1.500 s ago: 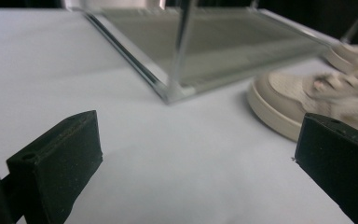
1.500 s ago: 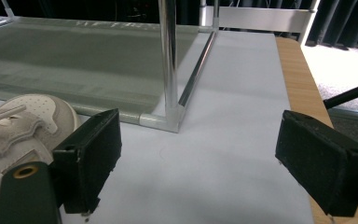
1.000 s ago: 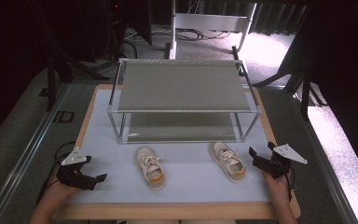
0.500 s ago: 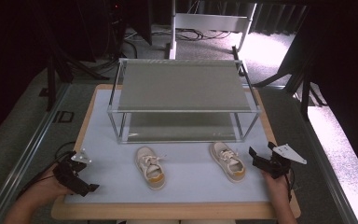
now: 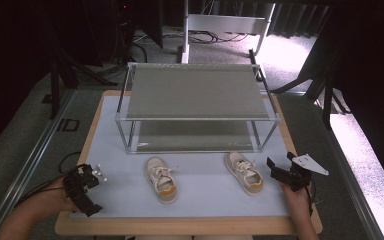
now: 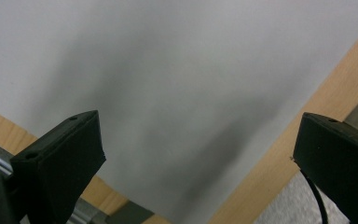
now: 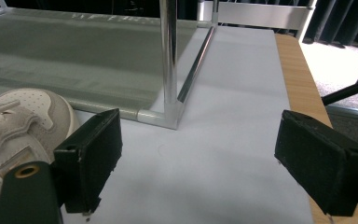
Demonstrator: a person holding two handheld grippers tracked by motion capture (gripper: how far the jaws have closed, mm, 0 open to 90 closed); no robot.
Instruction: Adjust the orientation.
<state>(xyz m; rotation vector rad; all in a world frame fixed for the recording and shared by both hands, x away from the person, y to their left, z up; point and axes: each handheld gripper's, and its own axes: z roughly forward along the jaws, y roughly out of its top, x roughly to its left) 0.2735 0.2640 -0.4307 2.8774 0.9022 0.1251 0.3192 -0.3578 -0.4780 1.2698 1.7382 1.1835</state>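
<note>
Beige shoes toes toward person; both hand-held grippers wide open, empty.

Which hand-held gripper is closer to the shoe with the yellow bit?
The left hand-held gripper, though not by much. It sits at the mat's left edge, apart from that shoe. The right hand-held gripper is farther, beside the other shoe.

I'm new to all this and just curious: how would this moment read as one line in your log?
left gripper: open, empty, table's left front corner | right gripper: open, empty, beside right shoe | left shoe: on mat | rack: both shelves bare
</note>
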